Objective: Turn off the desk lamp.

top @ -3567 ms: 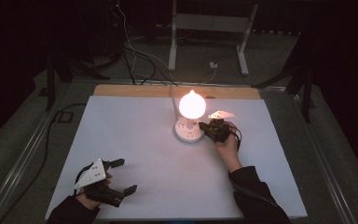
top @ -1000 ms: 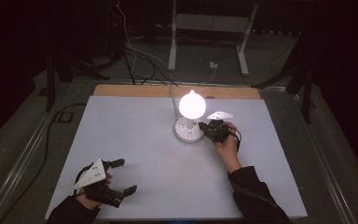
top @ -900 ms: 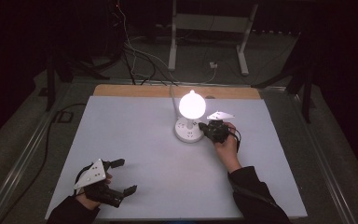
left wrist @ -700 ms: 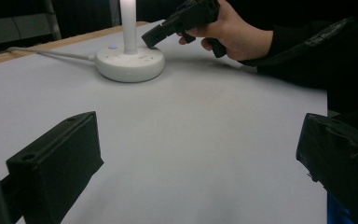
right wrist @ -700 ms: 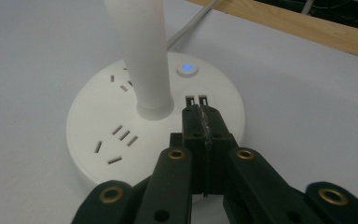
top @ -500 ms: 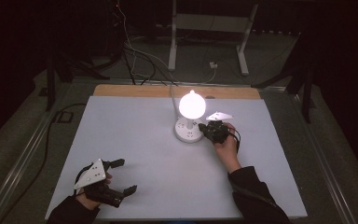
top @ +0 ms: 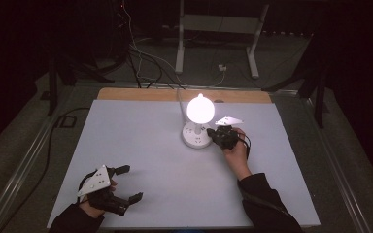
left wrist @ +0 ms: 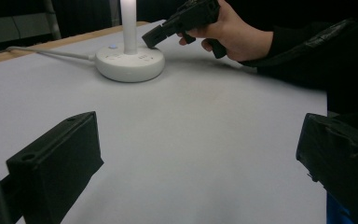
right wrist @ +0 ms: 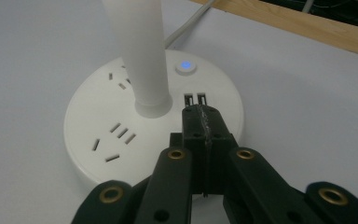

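A white-topped table (top: 141, 145) stands in a dark room, lit by a small white lamp (top: 198, 116) placed a little right of centre and toward the far edge. The lamp has a glowing round bulb (top: 200, 109) on a slim white stem (right wrist: 137, 51), rising from a round white base (right wrist: 98, 126). The base carries socket slots, two small ports and a button (right wrist: 185, 66) glowing blue; a white cord (left wrist: 46, 52) runs from it toward the table's far wooden edge (top: 141, 95). The right tool (right wrist: 200, 114), held in the person's right hand (top: 236, 148), sits at the right side of the lamp base with its black jaws pressed together, their tips over the top of the base just short of the two ports; whether they touch the base cannot be told. The left tool (top: 125, 183), held in the left hand (top: 93, 201), rests near the table's near-left corner, well apart from the lamp, with its jaws spread wide and nothing between them. Beyond the far edge, cables (top: 141, 56) lie on the floor near a white metal stand (top: 218, 29).
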Available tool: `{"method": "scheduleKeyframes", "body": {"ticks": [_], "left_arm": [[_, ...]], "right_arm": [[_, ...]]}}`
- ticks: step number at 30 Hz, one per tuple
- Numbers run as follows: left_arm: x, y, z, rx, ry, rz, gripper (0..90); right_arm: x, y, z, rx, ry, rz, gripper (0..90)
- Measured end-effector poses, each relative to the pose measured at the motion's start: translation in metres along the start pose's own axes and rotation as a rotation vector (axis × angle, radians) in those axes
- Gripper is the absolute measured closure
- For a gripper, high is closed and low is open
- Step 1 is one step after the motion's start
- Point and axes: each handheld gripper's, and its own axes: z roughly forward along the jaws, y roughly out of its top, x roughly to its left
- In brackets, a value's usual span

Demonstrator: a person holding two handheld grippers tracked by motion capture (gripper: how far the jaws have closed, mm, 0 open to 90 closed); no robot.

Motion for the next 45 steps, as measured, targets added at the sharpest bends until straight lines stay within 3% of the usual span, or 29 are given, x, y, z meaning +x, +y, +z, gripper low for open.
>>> {"method": "scheduleKeyframes", "body": {"ticks": [9,12,20,24,28,29,31,35,39,43,45], "left_arm": [[0.0,0.0,0.0,-0.002,-0.001,0.0,0.5],[0.0,0.0,0.0,-0.002,0.0,-0.003,0.5],[0.0,0.0,-0.001,-0.002,0.003,0.0,0.5],[0.0,0.0,-0.001,-0.007,0.004,-0.004,0.5],[0.002,0.0,-0.002,-0.012,0.006,-0.008,0.5],[0.002,0.0,-0.002,-0.013,0.007,-0.009,0.5],[0.002,0.001,-0.001,-0.013,0.007,-0.011,0.5],[0.002,0.0,-0.002,-0.016,0.012,-0.015,0.5],[0.003,0.0,-0.003,-0.017,0.017,-0.019,0.5],[0.002,0.0,-0.003,-0.015,0.017,-0.016,0.5],[0.002,0.0,-0.003,-0.015,0.017,-0.017,0.5]], "right_arm": [[0.001,-0.002,0.0,-0.013,-0.006,-0.02,90.0],[0.0,0.002,0.0,0.008,0.0,-0.022,90.0],[-0.002,0.013,-0.016,-0.048,0.001,-0.008,89.7],[-0.006,0.018,-0.021,-0.045,0.061,-0.001,76.4],[-0.004,0.023,-0.028,-0.053,0.099,-0.004,47.6],[-0.004,0.025,-0.033,-0.06,0.129,-0.006,38.7],[-0.004,0.026,-0.036,-0.061,0.13,-0.01,36.1],[-0.003,0.024,-0.044,-0.07,0.16,-0.012,21.2],[-0.005,0.021,-0.051,-0.074,0.224,-0.016,3.3],[-0.008,0.017,-0.058,-0.094,0.269,-0.023,0.0],[-0.007,0.013,-0.062,-0.113,0.265,-0.035,0.0]]}}
